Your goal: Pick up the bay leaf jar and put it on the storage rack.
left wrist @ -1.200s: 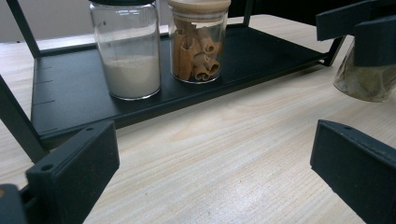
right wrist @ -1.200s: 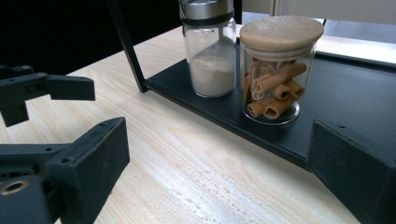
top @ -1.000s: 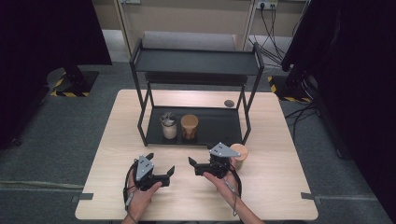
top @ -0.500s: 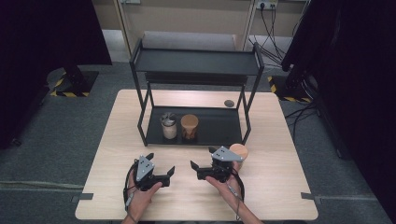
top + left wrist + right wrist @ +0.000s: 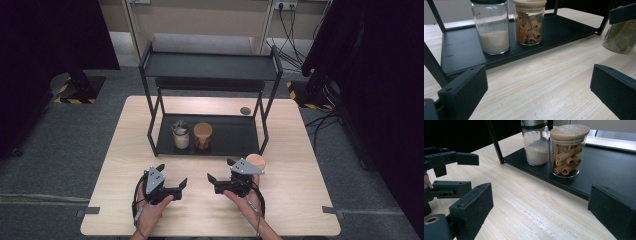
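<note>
A black two-tier rack (image 5: 227,137) stands at the back of the wooden table. On its lower tray are a glass jar of white powder (image 5: 180,135) (image 5: 491,30) (image 5: 535,143) and a wooden-lidded jar of cinnamon sticks (image 5: 202,135) (image 5: 529,23) (image 5: 567,152). A third wooden-lidded jar holding leaves (image 5: 256,161) (image 5: 620,38) stands on the table just behind my right gripper. My left gripper (image 5: 172,175) (image 5: 539,97) is open and low over the table. My right gripper (image 5: 220,170) (image 5: 541,215) is open too, facing the left gripper (image 5: 446,175), with nothing between its jaws.
The rack's top shelf (image 5: 210,65) overhangs the lower tray, with thin black legs (image 5: 152,125) at its corners. A small dark round disc (image 5: 245,110) lies on the table behind the rack. Bare tabletop (image 5: 300,200) stretches to the right and in front of the rack.
My right gripper has shifted slightly toward the near edge, uncovering more of the leaf jar's lid. The left gripper has stayed in place.
</note>
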Demonstrator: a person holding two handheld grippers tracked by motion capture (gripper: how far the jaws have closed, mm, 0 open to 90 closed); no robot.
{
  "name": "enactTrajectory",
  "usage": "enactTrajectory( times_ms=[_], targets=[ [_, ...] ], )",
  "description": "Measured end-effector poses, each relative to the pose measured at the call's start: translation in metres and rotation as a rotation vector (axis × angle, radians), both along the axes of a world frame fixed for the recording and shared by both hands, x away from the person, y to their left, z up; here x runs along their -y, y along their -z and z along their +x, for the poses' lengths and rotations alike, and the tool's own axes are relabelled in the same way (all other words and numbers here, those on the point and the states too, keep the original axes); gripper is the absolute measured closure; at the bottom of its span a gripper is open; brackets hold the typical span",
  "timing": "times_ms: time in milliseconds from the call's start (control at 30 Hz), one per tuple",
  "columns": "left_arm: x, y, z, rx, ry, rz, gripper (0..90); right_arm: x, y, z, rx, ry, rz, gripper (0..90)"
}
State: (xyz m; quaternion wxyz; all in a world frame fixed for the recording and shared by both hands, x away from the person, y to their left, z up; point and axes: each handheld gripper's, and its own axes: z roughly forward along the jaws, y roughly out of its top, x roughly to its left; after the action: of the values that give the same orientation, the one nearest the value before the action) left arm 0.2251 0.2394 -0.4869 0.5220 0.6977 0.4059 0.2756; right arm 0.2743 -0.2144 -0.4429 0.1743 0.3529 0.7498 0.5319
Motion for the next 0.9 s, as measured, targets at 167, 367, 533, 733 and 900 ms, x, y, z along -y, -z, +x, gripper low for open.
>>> enactTrajectory(
  times_ms=[167, 367, 533, 733, 900],
  targets=[
    [0.000, 0.000, 0.000, 0.001, 0.000, 0.001, 0.9, 0.002, 0.000, -0.003, -0.001, -0.004, -0.001, 6.6],
    [0.000, 0.000, 0.000, 0.002, 0.000, -0.001, 0.9, 0.004, 0.000, -0.005, -0.004, -0.009, 0.000, 6.6],
    [0.000, 0.000, 0.000, 0.001, 0.000, -0.003, 0.9, 0.007, 0.002, -0.008, -0.005, -0.007, -0.001, 6.6],
    [-0.001, 0.000, 0.000, 0.002, 0.001, -0.003, 0.9, 0.011, 0.004, -0.010, -0.011, 0.001, -0.004, 6.6],
    [-0.001, 0.000, 0.000, 0.002, 0.003, -0.001, 0.9, 0.014, 0.005, -0.012, -0.014, -0.001, -0.004, 6.6]
  ],
)
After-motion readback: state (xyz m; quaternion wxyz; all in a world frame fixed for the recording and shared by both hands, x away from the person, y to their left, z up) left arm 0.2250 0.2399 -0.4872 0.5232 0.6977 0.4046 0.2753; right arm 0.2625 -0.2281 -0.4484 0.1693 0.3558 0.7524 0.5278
